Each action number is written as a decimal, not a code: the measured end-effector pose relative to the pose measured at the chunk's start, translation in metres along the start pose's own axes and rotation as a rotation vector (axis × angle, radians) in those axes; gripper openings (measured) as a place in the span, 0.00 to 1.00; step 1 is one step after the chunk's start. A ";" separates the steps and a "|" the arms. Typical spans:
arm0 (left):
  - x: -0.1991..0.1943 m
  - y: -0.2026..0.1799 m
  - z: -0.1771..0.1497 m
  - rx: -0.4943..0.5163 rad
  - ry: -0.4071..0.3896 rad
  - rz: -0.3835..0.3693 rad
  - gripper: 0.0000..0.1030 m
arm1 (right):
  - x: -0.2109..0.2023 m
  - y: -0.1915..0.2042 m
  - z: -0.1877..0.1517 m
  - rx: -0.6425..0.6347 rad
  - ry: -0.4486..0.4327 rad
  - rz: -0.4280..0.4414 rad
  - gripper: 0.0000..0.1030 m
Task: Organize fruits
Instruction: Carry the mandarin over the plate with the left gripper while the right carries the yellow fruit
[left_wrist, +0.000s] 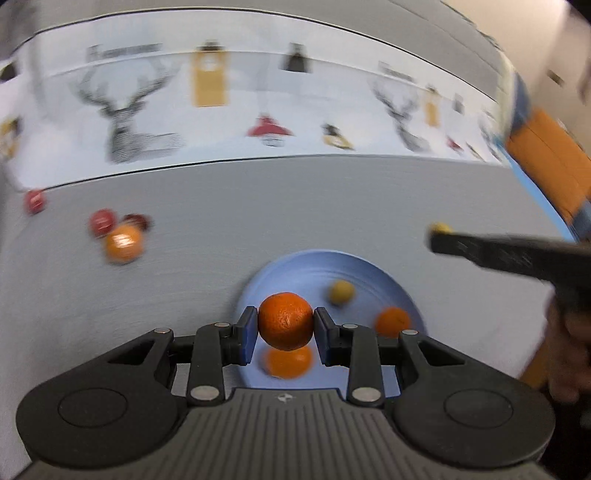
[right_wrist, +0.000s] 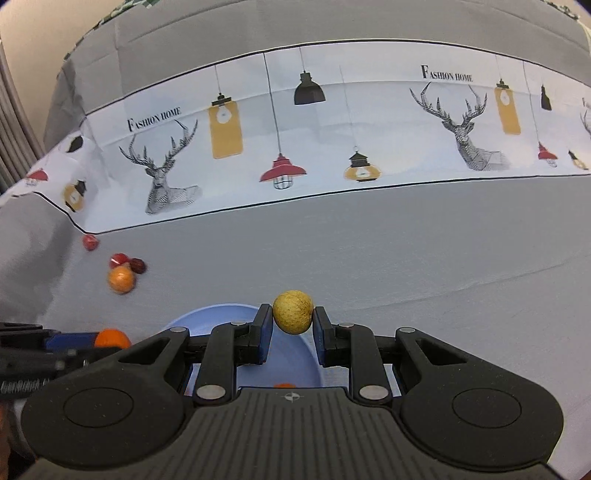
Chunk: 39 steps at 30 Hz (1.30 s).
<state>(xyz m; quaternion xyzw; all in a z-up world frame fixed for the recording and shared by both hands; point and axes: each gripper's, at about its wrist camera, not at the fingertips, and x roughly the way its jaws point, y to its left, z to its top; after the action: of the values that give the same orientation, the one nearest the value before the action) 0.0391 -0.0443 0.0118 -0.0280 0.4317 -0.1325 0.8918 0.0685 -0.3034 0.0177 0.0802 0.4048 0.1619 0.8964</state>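
Observation:
My left gripper (left_wrist: 285, 325) is shut on an orange tangerine (left_wrist: 285, 320) and holds it above the near part of a light blue plate (left_wrist: 295, 267). On the plate lie two more tangerines (left_wrist: 392, 320) and a small yellow fruit (left_wrist: 340, 291). My right gripper (right_wrist: 293, 320) is shut on a yellow-brown round fruit (right_wrist: 293, 312), above the far rim of the same plate (right_wrist: 207, 314). The right gripper also shows in the left wrist view (left_wrist: 441, 234), to the right of the plate. The left gripper with its tangerine (right_wrist: 112, 338) shows at the left of the right wrist view.
On the grey tablecloth at far left lie a loose tangerine (left_wrist: 122, 243), two red fruits (left_wrist: 102, 221) beside it and one more red fruit (left_wrist: 35, 201). They also show in the right wrist view (right_wrist: 120, 278). A white printed cloth band (right_wrist: 295, 140) runs across the back.

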 end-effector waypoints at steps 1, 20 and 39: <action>0.002 -0.005 -0.002 0.021 0.000 -0.015 0.35 | 0.001 -0.001 0.000 0.001 0.002 0.002 0.24; 0.029 -0.038 -0.008 0.147 0.038 -0.089 0.35 | 0.010 0.022 -0.007 -0.140 0.042 0.071 0.24; 0.031 -0.042 -0.010 0.173 0.053 -0.100 0.35 | 0.013 0.029 -0.009 -0.184 0.059 0.079 0.24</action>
<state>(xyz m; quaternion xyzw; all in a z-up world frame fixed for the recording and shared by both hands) 0.0413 -0.0925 -0.0113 0.0313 0.4403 -0.2143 0.8713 0.0633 -0.2713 0.0101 0.0085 0.4112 0.2357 0.8805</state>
